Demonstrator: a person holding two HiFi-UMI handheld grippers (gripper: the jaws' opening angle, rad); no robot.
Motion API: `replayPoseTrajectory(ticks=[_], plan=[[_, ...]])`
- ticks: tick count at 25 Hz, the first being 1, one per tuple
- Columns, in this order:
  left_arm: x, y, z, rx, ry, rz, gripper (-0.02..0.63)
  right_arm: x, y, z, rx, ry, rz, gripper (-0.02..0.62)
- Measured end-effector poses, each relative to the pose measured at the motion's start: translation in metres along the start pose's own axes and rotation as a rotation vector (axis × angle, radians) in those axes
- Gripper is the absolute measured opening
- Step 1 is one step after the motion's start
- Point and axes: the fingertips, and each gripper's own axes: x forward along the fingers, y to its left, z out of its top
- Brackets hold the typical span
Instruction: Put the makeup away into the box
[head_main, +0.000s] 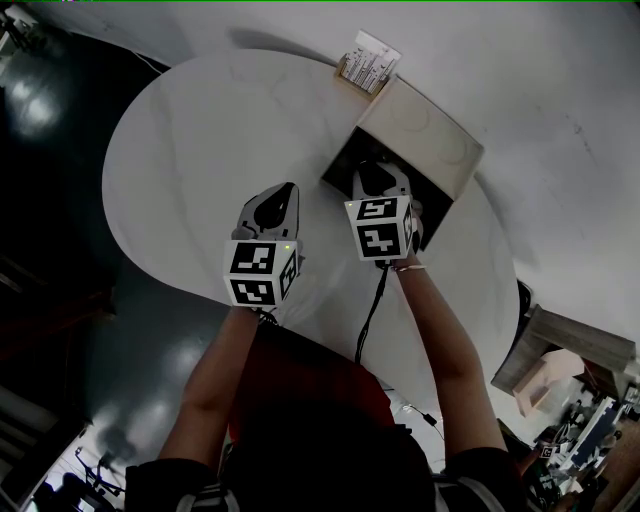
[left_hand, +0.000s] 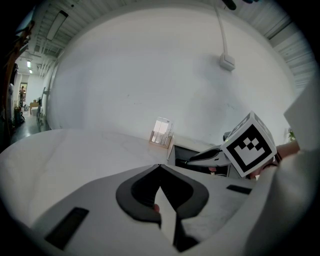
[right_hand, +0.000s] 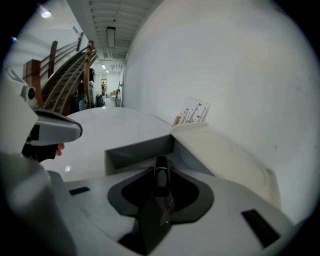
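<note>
A grey box (head_main: 345, 160) stands open on the round white table (head_main: 200, 130), its pale lid (head_main: 430, 130) tipped back to the right. My right gripper (head_main: 372, 180) hangs over the box's dark inside. In the right gripper view it (right_hand: 161, 171) is shut on a slim dark makeup tube (right_hand: 161, 164) with a thin ring, which points at the box wall (right_hand: 140, 150). My left gripper (head_main: 287, 190) is shut and holds nothing, above the table just left of the box. In the left gripper view its jaws (left_hand: 159, 167) meet at the tip, with the box (left_hand: 197, 152) ahead to the right.
A small clear holder with printed cards (head_main: 368, 60) stands at the table's far edge behind the box, and shows as the card holder (left_hand: 161, 132) in the left gripper view. A white wall runs close behind. Dark floor surrounds the table, with furniture at the lower right (head_main: 560, 360).
</note>
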Motion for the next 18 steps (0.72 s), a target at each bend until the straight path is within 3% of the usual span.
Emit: replayPoseTrajectory(ticks=[18], plan=[[-0.0017, 0.0031, -0.0022, -0.002, 0.002, 0.007, 0.021, 0.0009, -0.0006, -0.0015, 0.000, 0.004, 0.001, 0.106]])
